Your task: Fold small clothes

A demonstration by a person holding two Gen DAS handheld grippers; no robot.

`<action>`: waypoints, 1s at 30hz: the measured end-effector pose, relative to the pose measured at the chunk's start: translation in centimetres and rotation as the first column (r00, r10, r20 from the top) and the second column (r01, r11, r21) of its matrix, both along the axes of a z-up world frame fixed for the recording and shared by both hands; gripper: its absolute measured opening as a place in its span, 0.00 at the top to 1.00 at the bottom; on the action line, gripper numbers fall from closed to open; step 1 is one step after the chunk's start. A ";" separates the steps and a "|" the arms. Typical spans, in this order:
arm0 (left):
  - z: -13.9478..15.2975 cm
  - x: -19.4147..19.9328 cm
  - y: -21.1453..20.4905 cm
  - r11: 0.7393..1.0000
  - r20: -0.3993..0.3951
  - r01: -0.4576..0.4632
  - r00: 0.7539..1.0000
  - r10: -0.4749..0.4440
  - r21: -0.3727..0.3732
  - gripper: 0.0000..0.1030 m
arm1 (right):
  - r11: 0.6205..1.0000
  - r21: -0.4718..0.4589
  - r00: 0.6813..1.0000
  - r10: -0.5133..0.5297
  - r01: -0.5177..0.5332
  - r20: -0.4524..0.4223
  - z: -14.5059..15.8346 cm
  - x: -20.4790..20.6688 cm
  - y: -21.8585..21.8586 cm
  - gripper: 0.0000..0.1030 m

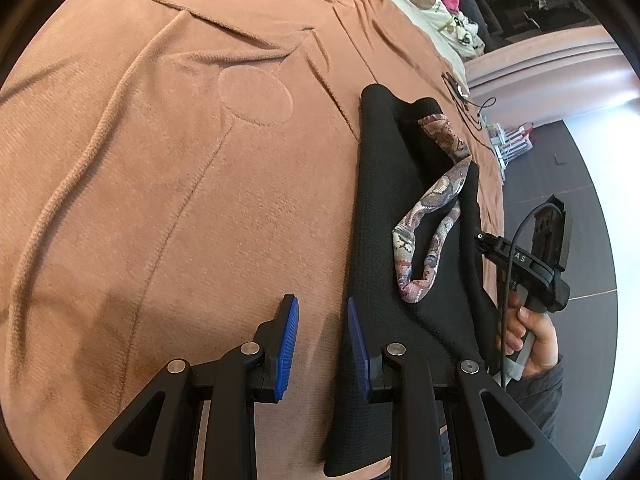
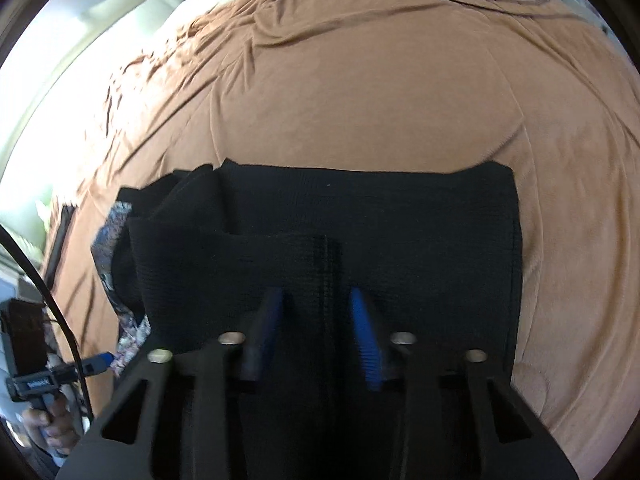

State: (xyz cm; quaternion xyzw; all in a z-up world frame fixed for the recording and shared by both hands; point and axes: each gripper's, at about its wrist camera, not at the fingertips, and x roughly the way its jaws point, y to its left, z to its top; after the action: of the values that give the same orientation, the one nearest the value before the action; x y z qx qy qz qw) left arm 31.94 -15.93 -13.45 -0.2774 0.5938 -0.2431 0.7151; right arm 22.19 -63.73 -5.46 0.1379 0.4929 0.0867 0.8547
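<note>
The black ribbed knit garment (image 2: 360,216) lies flat on the rust-brown fleece blanket (image 2: 360,92); the right gripper (image 2: 316,320), jaws apart, straddles its raised fold, apparently to pinch it, while the left gripper (image 1: 322,334), apart and empty, waits beside its edge.

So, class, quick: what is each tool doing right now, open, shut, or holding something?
Left tool: open, holding nothing, beside the black garment.
Right tool: open, over the black garment, nothing pinched.

Both fisheye views bend strongly at their dark round edges. Daylight glares white at the left of the right wrist view, which is motion-blurred; the left wrist view is sharp, evenly lit, with soft shadows on the bed (image 1: 160,200).
</note>
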 end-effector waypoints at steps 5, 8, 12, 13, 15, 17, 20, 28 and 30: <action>0.0 -0.1 -0.4 1.000 0.001 0.000 1.000 0.000 -0.012 0.74 | 0.999 -0.037 0.999 0.036 -0.035 0.025 1.0 -0.5 0.6 0.99; -0.1 -0.1 -0.7 1.000 -0.002 0.005 1.000 -0.005 -0.011 0.74 | 0.997 -0.072 0.998 0.037 -0.033 0.050 1.9 -1.1 0.5 0.99; 0.1 0.1 -0.9 1.000 0.003 0.005 1.000 -0.005 -0.012 0.74 | 0.996 -0.086 0.996 -0.002 0.009 0.089 3.1 -2.0 -0.9 0.99; 0.1 0.1 -0.9 1.000 0.004 0.005 1.000 -0.005 -0.013 0.74 | 0.996 -0.085 0.995 -0.021 0.029 0.101 3.5 -2.2 -1.7 0.99; 0.1 0.2 -0.8 1.000 0.006 0.004 1.000 -0.004 -0.014 0.74 | 0.995 -0.087 0.992 -0.046 0.057 0.116 4.0 -2.8 -2.7 0.99; 0.1 0.2 -0.8 1.000 0.006 0.006 1.000 -0.006 -0.014 0.74 | 0.991 -0.092 0.988 -0.087 0.099 0.129 4.4 -3.1 -3.9 0.99; 0.0 0.2 -0.7 1.000 0.006 0.005 1.000 -0.005 -0.008 0.74 | 0.985 -0.082 0.980 -0.141 0.153 0.139 5.1 -4.0 -4.3 0.99; 0.1 0.4 -1.0 1.000 0.004 0.011 1.000 -0.011 0.006 0.74 | 0.978 -0.053 0.970 -0.193 0.202 0.145 4.7 -4.0 -5.8 0.99; 0.1 0.4 -1.1 1.000 0.003 0.011 1.000 -0.011 0.010 0.74 | 0.977 -0.047 0.970 -0.199 0.207 0.142 4.6 -3.7 -6.1 0.99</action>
State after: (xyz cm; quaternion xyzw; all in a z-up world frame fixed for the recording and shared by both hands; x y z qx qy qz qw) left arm 32.32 -17.02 -13.37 -0.2701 0.5953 -0.2444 0.7162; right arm 18.54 -69.79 -0.88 0.1550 0.4192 -0.0071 0.8945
